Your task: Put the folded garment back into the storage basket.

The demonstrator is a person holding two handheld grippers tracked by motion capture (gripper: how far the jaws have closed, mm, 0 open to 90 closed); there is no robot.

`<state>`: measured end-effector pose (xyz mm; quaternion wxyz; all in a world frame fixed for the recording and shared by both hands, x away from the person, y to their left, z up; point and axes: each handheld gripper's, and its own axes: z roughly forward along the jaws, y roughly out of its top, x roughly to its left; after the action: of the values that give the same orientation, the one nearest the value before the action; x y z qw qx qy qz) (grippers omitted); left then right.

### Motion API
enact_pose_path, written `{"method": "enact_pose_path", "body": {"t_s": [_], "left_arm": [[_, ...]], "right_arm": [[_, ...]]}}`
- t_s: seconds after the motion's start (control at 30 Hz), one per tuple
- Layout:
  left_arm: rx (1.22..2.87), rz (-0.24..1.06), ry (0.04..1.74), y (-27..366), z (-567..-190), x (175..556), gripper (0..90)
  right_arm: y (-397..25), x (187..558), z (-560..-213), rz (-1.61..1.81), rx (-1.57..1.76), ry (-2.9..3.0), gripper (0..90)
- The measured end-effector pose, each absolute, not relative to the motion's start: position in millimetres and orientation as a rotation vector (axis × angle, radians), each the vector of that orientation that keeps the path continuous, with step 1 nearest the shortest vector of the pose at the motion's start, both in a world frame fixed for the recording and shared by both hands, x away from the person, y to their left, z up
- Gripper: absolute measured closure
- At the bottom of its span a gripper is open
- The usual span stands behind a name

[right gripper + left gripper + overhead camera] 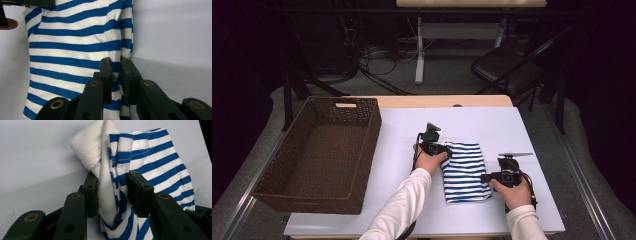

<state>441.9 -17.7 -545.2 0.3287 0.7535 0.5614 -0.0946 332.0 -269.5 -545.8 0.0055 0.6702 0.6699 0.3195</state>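
We have the left gripper (443, 148) and right gripper (486, 177) fingers clamped on opposite edges of the folded blue-and-white striped cloth garment (463, 172) on the white tabletop (397, 150); we'd lift both evenly.

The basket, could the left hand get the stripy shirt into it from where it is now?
Probably yes. The left gripper is shut on the stripy shirt, and the basket sits open-topped on that same side with only bare table between. The right gripper pinches the shirt's other edge, though.
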Motion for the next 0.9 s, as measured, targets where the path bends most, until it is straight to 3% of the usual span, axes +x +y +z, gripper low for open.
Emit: {"method": "enact_pose_path", "body": {"t_s": [0.6, 0.9], "left_arm": [[1.954, -0.253, 1.468, -16, -547, 442, 64.3], [1.981, -0.235, 1.451, -20, -541, 441, 73.1]], "right_arm": [[-279, 333, -543, 1.108, 2.169, 2.076, 85.5], [-281, 333, -539, 1.141, 2.186, 2.073, 85.7]]}}
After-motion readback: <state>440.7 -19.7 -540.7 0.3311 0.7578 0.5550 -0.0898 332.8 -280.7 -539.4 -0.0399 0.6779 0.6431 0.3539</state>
